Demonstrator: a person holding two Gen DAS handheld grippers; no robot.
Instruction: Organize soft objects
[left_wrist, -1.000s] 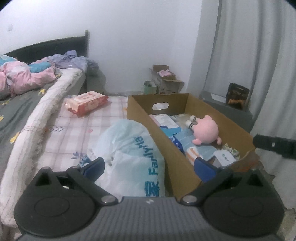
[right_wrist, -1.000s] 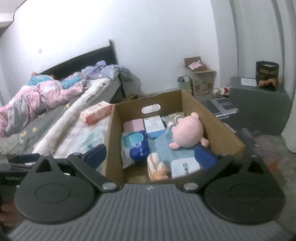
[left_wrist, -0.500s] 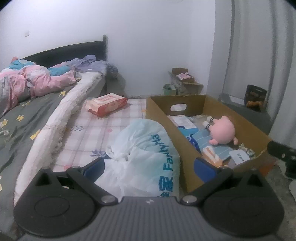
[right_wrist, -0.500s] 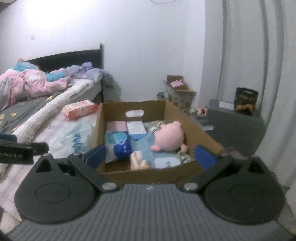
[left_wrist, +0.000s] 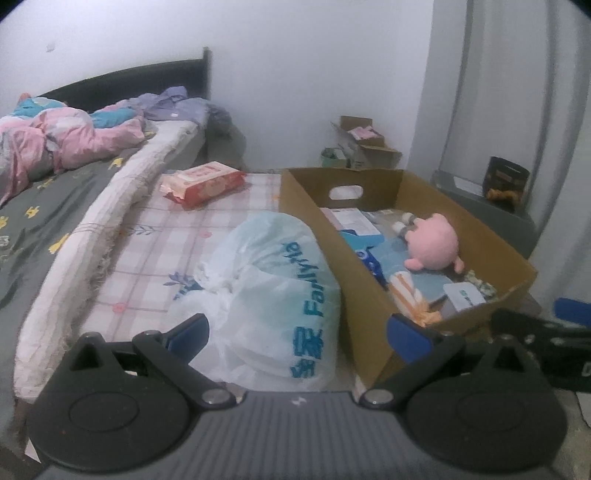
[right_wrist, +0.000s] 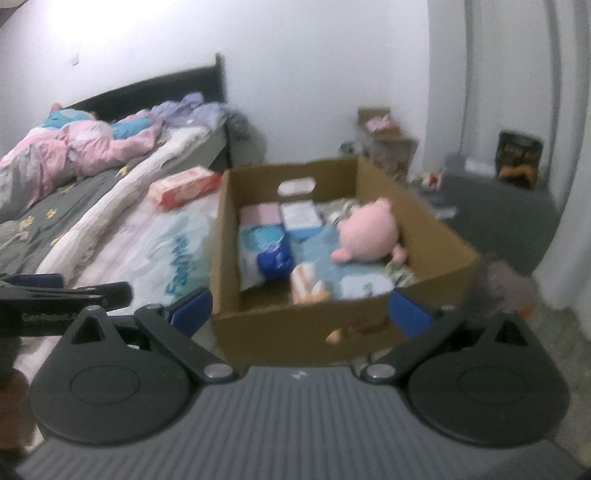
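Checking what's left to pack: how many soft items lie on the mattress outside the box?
2: the white plastic bag beside the cardboard box, and the red tissue pack farther back. Others may be hidden.

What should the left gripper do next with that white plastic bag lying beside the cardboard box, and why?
Probably ease the left gripper forward and down onto the white plastic bag. Both grippers are open and hold nothing; the bag lies on the mattress against the outside of the cardboard box, directly ahead of the left gripper, while the pink plush toy already lies inside.
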